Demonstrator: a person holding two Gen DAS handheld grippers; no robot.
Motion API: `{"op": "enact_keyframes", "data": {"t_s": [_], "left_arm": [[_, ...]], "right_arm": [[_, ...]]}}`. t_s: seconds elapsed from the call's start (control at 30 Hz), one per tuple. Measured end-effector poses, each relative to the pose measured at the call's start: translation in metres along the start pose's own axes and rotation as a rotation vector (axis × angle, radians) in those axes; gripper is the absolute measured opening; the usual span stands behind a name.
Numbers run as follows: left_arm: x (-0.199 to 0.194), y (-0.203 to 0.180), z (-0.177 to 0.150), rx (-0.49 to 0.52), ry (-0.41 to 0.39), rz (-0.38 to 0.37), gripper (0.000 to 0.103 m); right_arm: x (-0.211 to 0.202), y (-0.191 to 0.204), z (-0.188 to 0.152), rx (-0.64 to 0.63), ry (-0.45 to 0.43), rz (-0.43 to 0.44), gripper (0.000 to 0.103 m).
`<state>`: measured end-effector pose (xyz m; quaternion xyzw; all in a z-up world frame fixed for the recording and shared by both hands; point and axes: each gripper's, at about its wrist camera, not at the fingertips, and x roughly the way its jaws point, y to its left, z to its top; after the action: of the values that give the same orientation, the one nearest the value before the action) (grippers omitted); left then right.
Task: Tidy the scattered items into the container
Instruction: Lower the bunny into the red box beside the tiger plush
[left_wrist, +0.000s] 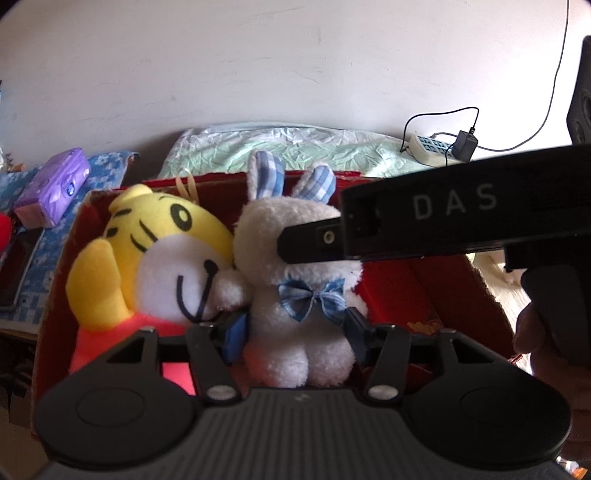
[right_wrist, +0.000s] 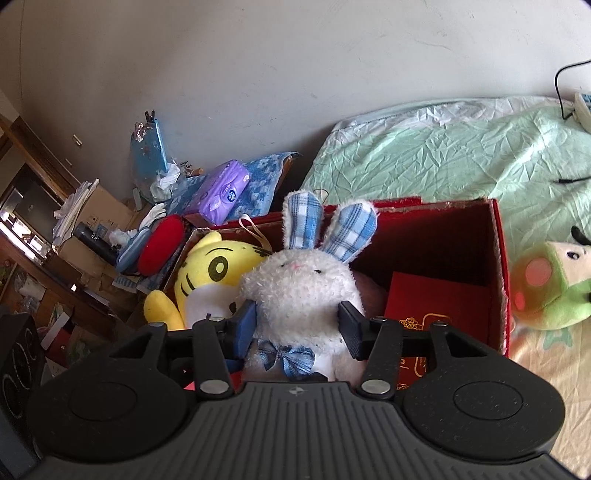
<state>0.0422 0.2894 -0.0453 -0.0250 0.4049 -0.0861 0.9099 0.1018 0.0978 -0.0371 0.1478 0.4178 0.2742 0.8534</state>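
A white plush rabbit (left_wrist: 299, 317) (right_wrist: 303, 291) with blue checked ears stands upright in the red cardboard box (left_wrist: 476, 295) (right_wrist: 496, 258), leaning against a yellow tiger plush (left_wrist: 159, 236) (right_wrist: 207, 273) on its left. My left gripper (left_wrist: 295, 330) is shut on the rabbit's lower body, both pads touching its sides. My right gripper (right_wrist: 297, 328) is shut on the rabbit's torso just under the head; in the left wrist view it reaches in from the right, its finger (left_wrist: 314, 240) crossing the rabbit's face. A green frog plush (right_wrist: 546, 291) lies on the bed outside the box.
A flat red packet (right_wrist: 439, 302) lies in the box's right half. Behind the box is a bed with a green sheet (right_wrist: 424, 155), with a power strip (left_wrist: 432, 149) at its far side. A purple tissue pack (right_wrist: 221, 192) and clutter sit to the left. A hand (left_wrist: 524, 332) holds the right gripper.
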Motion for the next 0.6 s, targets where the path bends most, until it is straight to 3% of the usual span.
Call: {"op": "enact_keyframes", "data": {"t_s": [0.07,0.6], "left_arm": [[-0.002,-0.003,0.000,-0.001,0.010,0.024,0.068],[-0.008,-0.010,0.007,-0.101,0.026,0.170,0.074]], "right_arm": [[-0.005,-0.003,0.001,0.014,-0.004,0.014,0.056],[-0.027,-0.012,-0.001,0.042,0.011,0.050,0.054]]}}
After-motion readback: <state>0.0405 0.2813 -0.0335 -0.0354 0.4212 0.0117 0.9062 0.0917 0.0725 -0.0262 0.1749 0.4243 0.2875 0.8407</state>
